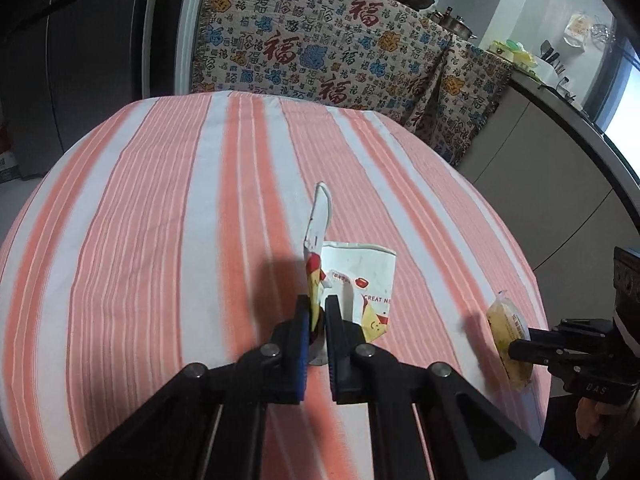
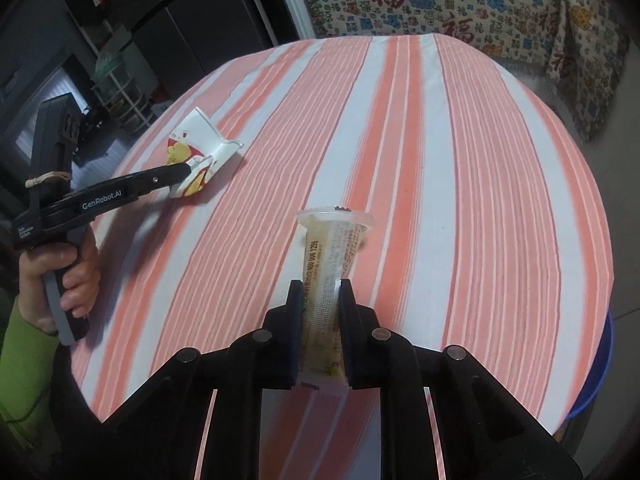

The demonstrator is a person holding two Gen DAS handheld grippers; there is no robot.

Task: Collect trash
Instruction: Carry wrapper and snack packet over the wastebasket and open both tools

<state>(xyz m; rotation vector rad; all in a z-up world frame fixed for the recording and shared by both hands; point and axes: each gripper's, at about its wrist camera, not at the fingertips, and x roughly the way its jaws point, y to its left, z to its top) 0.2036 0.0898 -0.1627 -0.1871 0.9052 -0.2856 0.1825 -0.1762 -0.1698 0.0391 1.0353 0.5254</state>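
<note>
My left gripper (image 1: pixel 318 305) is shut on a crumpled white paper wrapper (image 1: pixel 360 272) with red and yellow print, held just above the striped tablecloth; it also shows in the right wrist view (image 2: pixel 200 148), with the left gripper (image 2: pixel 188 168) clamped on its edge. My right gripper (image 2: pixel 320 288) is shut on a clear plastic snack packet (image 2: pixel 334 248) with yellowish contents, sticking forward from the jaws. In the left wrist view the packet (image 1: pixel 508 336) hangs at the table's right edge in the right gripper (image 1: pixel 514 350).
A round table with a pink and white striped cloth (image 1: pixel 160 220) fills both views. A patterned cloth (image 1: pixel 320 40) covers furniture behind it. A kitchen counter (image 1: pixel 560 92) with pots stands at the back right. A blue bin rim (image 2: pixel 600 368) shows below the table's right edge.
</note>
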